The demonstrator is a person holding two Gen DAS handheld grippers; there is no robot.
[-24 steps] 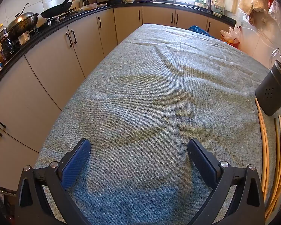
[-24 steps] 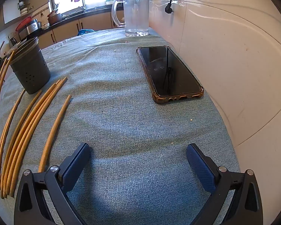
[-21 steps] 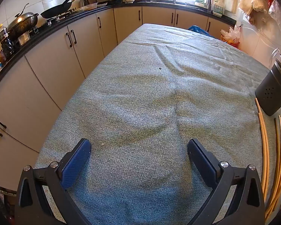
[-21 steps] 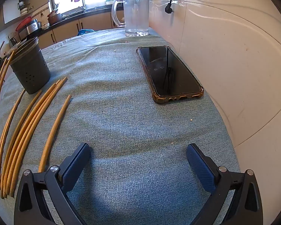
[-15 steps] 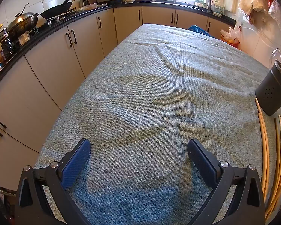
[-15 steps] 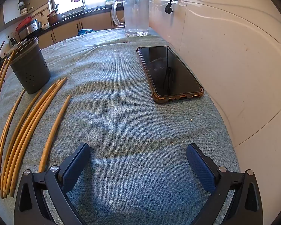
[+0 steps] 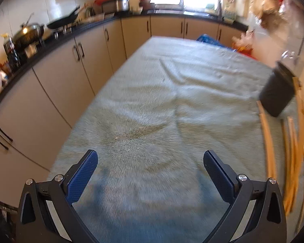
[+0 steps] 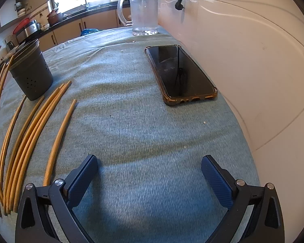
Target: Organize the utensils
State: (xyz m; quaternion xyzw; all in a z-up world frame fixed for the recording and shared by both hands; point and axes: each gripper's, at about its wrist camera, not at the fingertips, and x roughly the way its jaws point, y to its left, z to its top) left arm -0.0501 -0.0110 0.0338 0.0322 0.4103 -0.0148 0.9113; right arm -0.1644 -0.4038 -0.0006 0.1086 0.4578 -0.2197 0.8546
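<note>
I am holding my left gripper [image 7: 150, 162] above the grey-green cloth [image 7: 152, 105] covering the tabletop, its fingers spread wide with nothing between them. My right gripper [image 8: 149, 165] is hanging over the same cloth, fingers equally wide apart and empty.

I am counting about eight bamboo chopsticks [image 8: 30, 129] lying loose on the cloth to the left of my right gripper: one single stick nearest me, a tight bundle of three or four beside it, and more curving along the far left edge; the exact count is hard to tell where they overlap. One dark perforated holder [image 8: 31, 75] is standing upright at their far ends, just beside the tips.

One phone [image 8: 179, 73] is lying face up to the far right, near the wall. One glass mug [image 8: 141, 13] is standing beyond it.

In the blurred left view, the chopsticks [image 7: 291, 158] and holder [image 7: 278, 93] are sitting at the right edge.
</note>
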